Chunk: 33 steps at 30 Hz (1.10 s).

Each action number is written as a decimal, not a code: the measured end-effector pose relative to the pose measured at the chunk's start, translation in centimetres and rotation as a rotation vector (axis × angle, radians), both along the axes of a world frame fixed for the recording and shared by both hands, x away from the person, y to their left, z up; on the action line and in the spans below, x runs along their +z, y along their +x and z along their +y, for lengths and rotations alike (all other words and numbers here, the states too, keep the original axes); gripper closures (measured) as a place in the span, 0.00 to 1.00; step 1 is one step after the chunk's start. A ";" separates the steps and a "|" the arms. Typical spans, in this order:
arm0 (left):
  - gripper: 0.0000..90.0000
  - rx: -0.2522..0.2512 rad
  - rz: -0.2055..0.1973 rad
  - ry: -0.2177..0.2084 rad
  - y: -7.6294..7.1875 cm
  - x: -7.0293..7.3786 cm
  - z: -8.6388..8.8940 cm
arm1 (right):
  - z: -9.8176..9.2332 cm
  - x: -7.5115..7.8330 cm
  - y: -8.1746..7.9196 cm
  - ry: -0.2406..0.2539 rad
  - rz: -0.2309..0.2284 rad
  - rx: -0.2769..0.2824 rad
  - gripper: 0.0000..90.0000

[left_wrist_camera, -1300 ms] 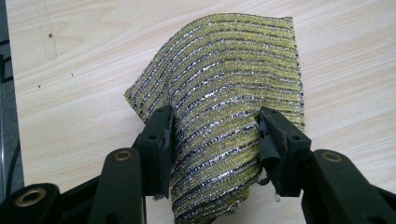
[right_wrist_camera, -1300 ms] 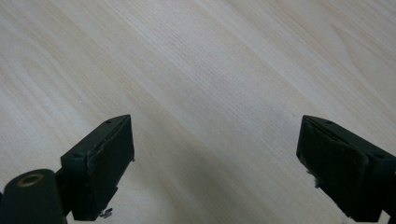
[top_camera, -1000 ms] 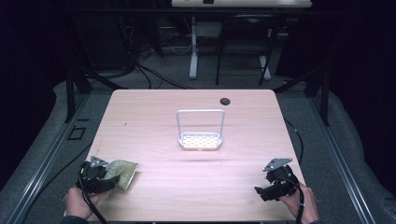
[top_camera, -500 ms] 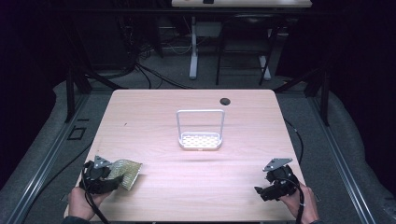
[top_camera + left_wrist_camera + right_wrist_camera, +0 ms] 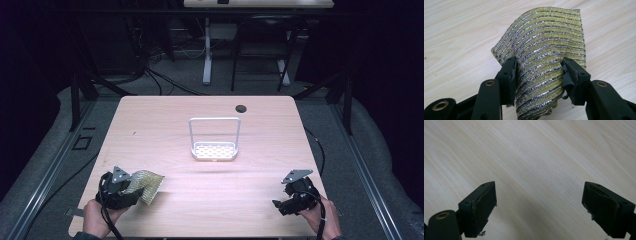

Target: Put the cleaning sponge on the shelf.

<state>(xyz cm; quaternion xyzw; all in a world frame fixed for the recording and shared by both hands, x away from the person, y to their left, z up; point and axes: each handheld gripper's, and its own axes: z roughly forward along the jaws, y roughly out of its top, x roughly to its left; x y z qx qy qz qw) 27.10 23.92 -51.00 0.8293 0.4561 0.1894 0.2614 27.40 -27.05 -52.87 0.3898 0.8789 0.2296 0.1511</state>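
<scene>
A glittery yellow and silver scouring cloth (image 5: pixel 549 37) stands bent between the jaws of my left gripper (image 5: pixel 539 67), which press on its two sides. In the high view the left gripper (image 5: pixel 131 187) holds the cloth (image 5: pixel 149 181) at the table's near left corner, with its far edge just above the wood. My right gripper (image 5: pixel 279 206) sits at the near right with a hand behind it. In the right gripper view its jaws stand wide apart, and the right gripper (image 5: pixel 539 195) has only bare wood between them.
A small white rack (image 5: pixel 215 150) with a perforated base and a tall wire hoop stands at the middle of the light wooden table (image 5: pixel 210 200). A dark round hole (image 5: pixel 241 108) lies near the far edge. Cables and desk legs are on the floor beyond.
The left gripper has shifted a little to the right with the cloth in it. The right gripper has stayed put.
</scene>
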 end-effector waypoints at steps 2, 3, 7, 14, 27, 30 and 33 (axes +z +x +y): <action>0.55 -0.007 -0.001 0.000 0.0 0.0 -0.3 | 0.0 0.0 0.0 0.000 0.000 0.000 0.13; 0.55 -0.014 0.001 0.001 0.0 -0.1 -0.6 | -0.1 0.0 0.0 -0.008 -0.004 0.004 0.13; 0.55 -0.041 0.008 0.012 0.1 -0.2 -1.7 | 0.0 0.2 -0.1 0.001 -0.009 0.004 0.13; 0.55 -0.065 0.008 0.022 0.3 -0.3 -2.8 | -0.1 0.1 -0.1 -0.006 -0.011 0.007 0.13; 0.55 -0.096 0.006 0.021 0.6 -0.5 -3.9 | -0.2 0.2 -0.1 0.004 -0.011 -0.001 0.13; 0.55 -0.109 0.003 0.016 0.7 -0.4 -4.3 | -0.2 0.1 0.0 -0.006 -0.011 -0.003 0.14; 0.55 -0.116 0.002 0.016 0.8 -0.4 -4.6 | -0.4 0.0 0.1 -0.004 -0.004 -0.010 0.14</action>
